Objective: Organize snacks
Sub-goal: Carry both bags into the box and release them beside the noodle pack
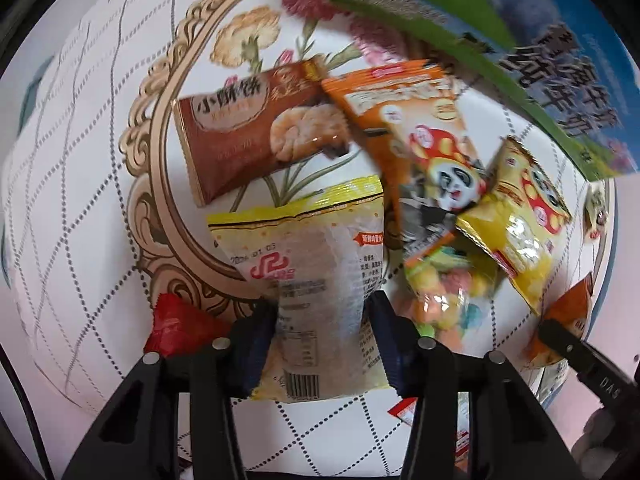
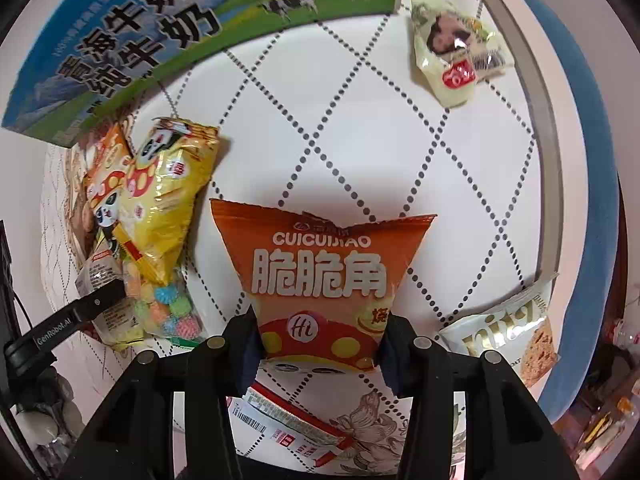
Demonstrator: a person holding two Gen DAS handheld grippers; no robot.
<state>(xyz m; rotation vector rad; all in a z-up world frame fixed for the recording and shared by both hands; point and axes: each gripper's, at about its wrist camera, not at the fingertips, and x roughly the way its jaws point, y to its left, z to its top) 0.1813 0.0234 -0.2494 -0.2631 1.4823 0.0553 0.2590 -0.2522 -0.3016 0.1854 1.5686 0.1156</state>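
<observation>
My left gripper [image 1: 320, 344] is shut on a pale yellow cake packet [image 1: 308, 264] and holds it above the table. Beyond it lie a brown pastry packet [image 1: 256, 128], an orange panda packet [image 1: 416, 120], a yellow panda packet [image 1: 520, 220] and a bag of coloured candies [image 1: 444, 296]. My right gripper [image 2: 320, 344] is shut on an orange crisp bag [image 2: 320, 276]. The yellow panda packet [image 2: 168, 196] and the candies [image 2: 164, 308] lie to its left, where the left gripper's finger [image 2: 96, 300] shows.
A milk carton box [image 1: 520, 40] stands at the far side, also in the right wrist view [image 2: 140, 32]. A pale green packet [image 2: 456, 52], a white biscuit packet [image 2: 508, 332] and a flat red-white packet [image 2: 288, 428] lie on the round table [image 2: 360, 120]. A red packet [image 1: 176, 320] lies left.
</observation>
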